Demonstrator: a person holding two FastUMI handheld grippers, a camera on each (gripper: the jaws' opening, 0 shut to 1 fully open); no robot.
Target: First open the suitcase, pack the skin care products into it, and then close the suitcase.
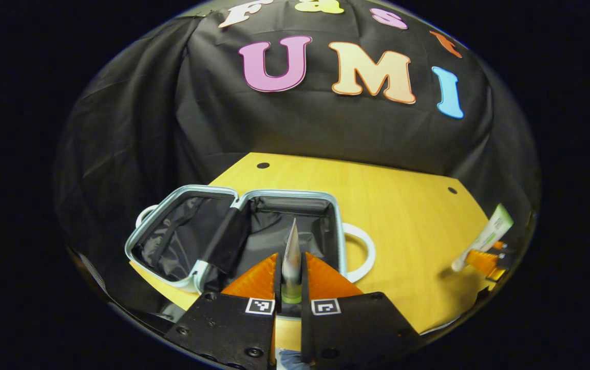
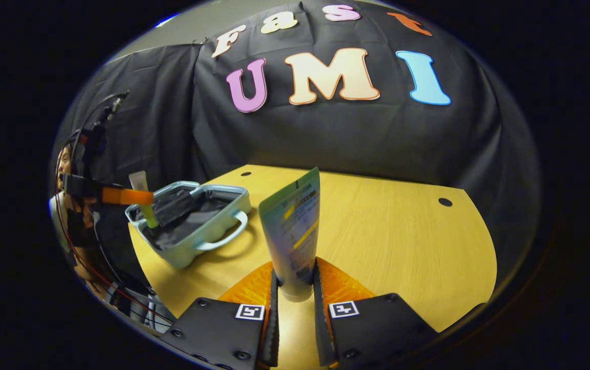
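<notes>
A small pale blue suitcase (image 1: 338, 226) lies open on the yellow table, black lining showing. My left gripper (image 1: 291, 280) is shut on a slim pale tube with a green cap (image 1: 291, 254), held upright over the suitcase's front part. In the right gripper view that same tube (image 2: 142, 198) hangs above the open suitcase (image 2: 192, 246) in the left gripper (image 2: 128, 196). My right gripper (image 2: 295, 280) is shut on a green-and-white tube (image 2: 295, 231), cap down, above the table. From the left gripper view this tube (image 1: 487, 236) shows at the far right in orange fingers (image 1: 482, 259).
The yellow table (image 2: 392, 241) has small dark holes near its back corners. Black cloth walls close in behind and to the left. A white handle (image 1: 364, 252) sticks out of the suitcase's right side. A person's arm shows at the left edge of the right gripper view.
</notes>
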